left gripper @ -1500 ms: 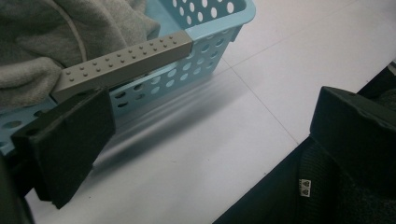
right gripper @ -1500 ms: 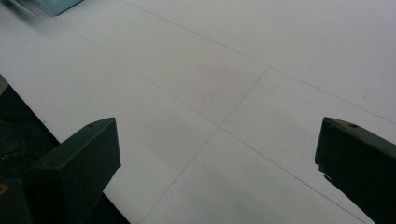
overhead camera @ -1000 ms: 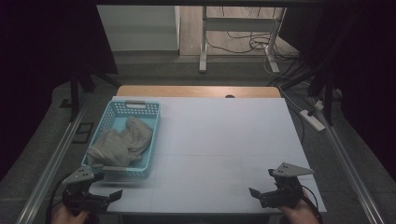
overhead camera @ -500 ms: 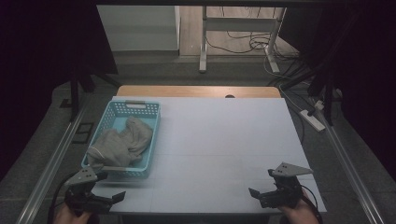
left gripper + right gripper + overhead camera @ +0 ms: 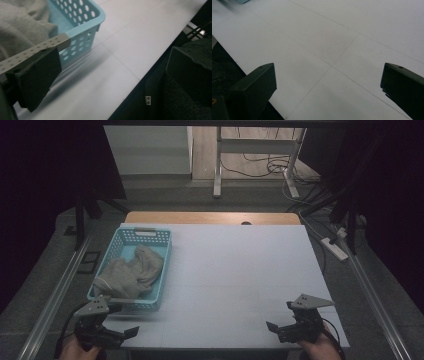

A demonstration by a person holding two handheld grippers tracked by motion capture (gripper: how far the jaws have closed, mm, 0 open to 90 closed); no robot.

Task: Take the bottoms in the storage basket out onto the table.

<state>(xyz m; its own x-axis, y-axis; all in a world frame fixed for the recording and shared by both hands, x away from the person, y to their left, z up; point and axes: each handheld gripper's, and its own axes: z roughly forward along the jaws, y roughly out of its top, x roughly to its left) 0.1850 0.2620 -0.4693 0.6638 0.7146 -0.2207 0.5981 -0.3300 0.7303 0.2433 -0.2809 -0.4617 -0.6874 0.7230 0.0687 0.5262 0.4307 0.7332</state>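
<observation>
1. A grey cloth (image 5: 131, 274) lay bunched in a blue basket (image 5: 161, 270) near the desk's (image 5: 240, 270) left edge.
2. The left tongs (image 5: 117, 334) were spread wide by the basket's near corner, holding nothing.
3. The right tongs (image 5: 280, 330) were spread too, at the near right edge.
4. Best to reach over the rim and pinch the cloth's top fold.
5. The desk's middle had lots of open room.

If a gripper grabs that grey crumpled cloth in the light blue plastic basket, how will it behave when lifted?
The grey crumpled cloth lies in soft folds, so it will likely droop and unfold when lifted. It looks light. The perforated light blue plastic basket also looks light, so it might shift if the cloth snags.
</observation>
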